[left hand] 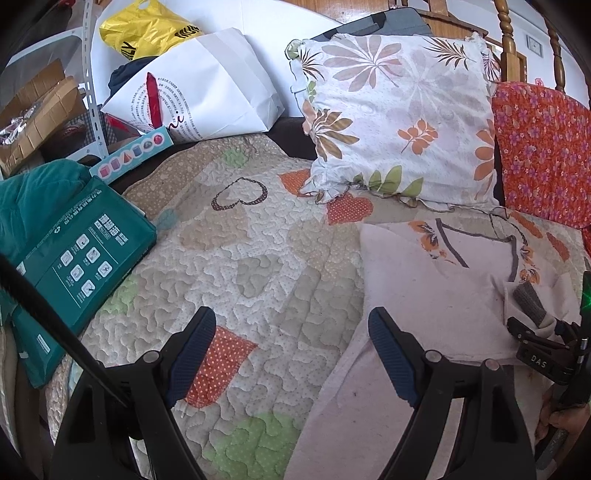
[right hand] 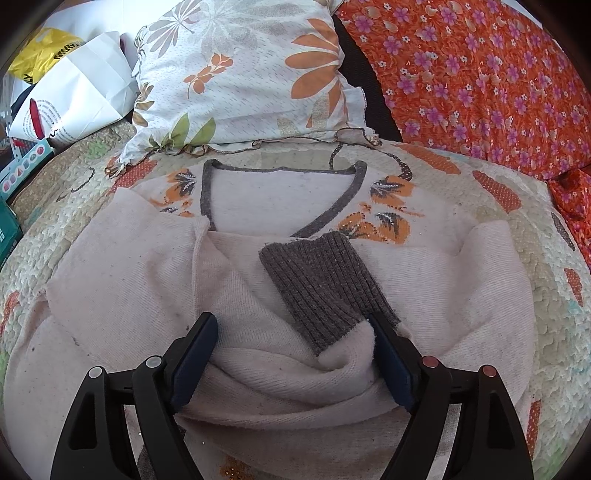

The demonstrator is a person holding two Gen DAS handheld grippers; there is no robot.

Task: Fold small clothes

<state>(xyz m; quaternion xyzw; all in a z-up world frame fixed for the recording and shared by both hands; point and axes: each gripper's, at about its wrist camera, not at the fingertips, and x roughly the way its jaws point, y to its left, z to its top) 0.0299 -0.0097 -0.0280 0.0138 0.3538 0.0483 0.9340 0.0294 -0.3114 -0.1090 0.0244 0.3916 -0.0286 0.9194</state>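
Note:
A pale pink sweater (right hand: pixel 122 280) with a grey V-neck and orange flower print lies flat on the quilted bed cover (left hand: pixel 240 258). Its sleeves are folded in over the chest. The grey ribbed cuff (right hand: pixel 325 284) lies on top, by the V-neck. My right gripper (right hand: pixel 293 354) is open, its jaws on either side of the bunched sleeve just below the cuff. My left gripper (left hand: pixel 291 354) is open and empty, above the quilt beside the sweater's left edge (left hand: pixel 424 295). The right gripper also shows at the right edge of the left wrist view (left hand: pixel 546 347).
A floral pillow (left hand: pixel 399 122) and an orange flowered cushion (left hand: pixel 543 147) lie behind the sweater. Green packs (left hand: pixel 81 258), a white paper bag (left hand: pixel 207 88), a yellow plastic bag (left hand: pixel 147 29) and cardboard boxes (left hand: pixel 33 114) crowd the left side.

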